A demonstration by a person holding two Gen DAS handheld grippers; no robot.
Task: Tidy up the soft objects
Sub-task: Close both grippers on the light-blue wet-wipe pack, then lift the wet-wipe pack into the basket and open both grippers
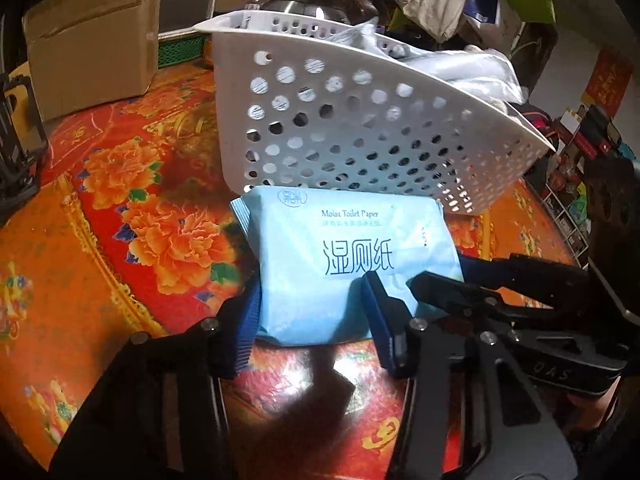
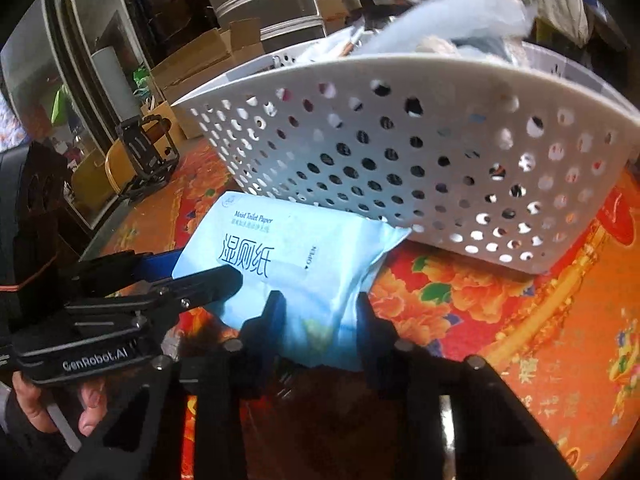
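Observation:
A light blue pack of moist toilet paper (image 1: 344,268) lies on the red and orange floral tablecloth, right in front of a white perforated basket (image 1: 360,128). My left gripper (image 1: 312,320) has its blue-padded fingers on both sides of the pack's near end, closed on it. My right gripper (image 2: 318,316) grips the pack (image 2: 296,264) at its near right end; in the left wrist view its fingers (image 1: 460,292) reach in from the right. The basket (image 2: 400,152) holds pale plastic-wrapped soft items.
A cardboard box (image 1: 92,44) stands at the back left beside a green crate (image 1: 180,50). A black frame-like object (image 2: 148,156) sits at the table's left edge. Metal pot and bags crowd behind the basket. Shelves with clutter stand to the right (image 1: 576,200).

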